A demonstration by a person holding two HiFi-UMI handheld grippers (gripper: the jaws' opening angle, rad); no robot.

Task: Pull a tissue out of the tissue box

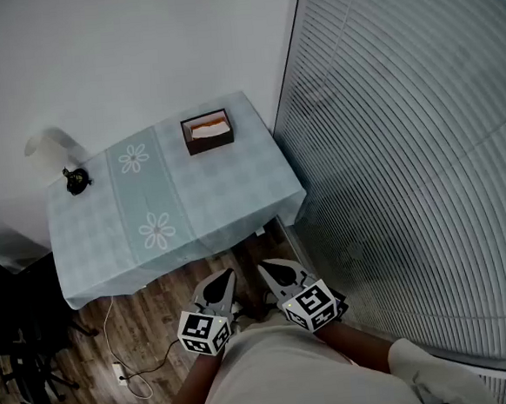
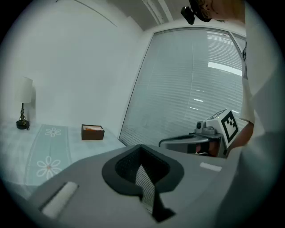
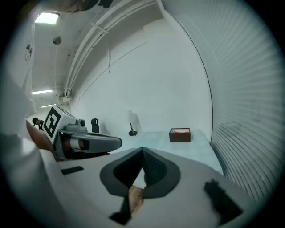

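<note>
A brown tissue box (image 1: 207, 131) holding white tissue stands at the far right corner of the table (image 1: 235, 198), which has a pale blue checked cloth. Both grippers hang well short of the table's near edge, above the wooden floor. My left gripper (image 1: 228, 278) is shut, its jaws meeting in a point with nothing between them. My right gripper (image 1: 266, 268) is likewise shut and empty, close beside the left. The left gripper view has the box (image 2: 92, 132) far ahead, beyond the closed jaws (image 2: 141, 148). From the right gripper view the box (image 3: 180, 134) lies ahead and to the right of the shut jaws (image 3: 142, 151).
A small black-based lamp (image 1: 76, 180) stands at the table's far left. A wall of slatted blinds (image 1: 407, 158) runs along the right, close to the table. A cable and plug (image 1: 127, 372) lie on the wood floor at lower left. Dark chair parts (image 1: 11, 346) sit at far left.
</note>
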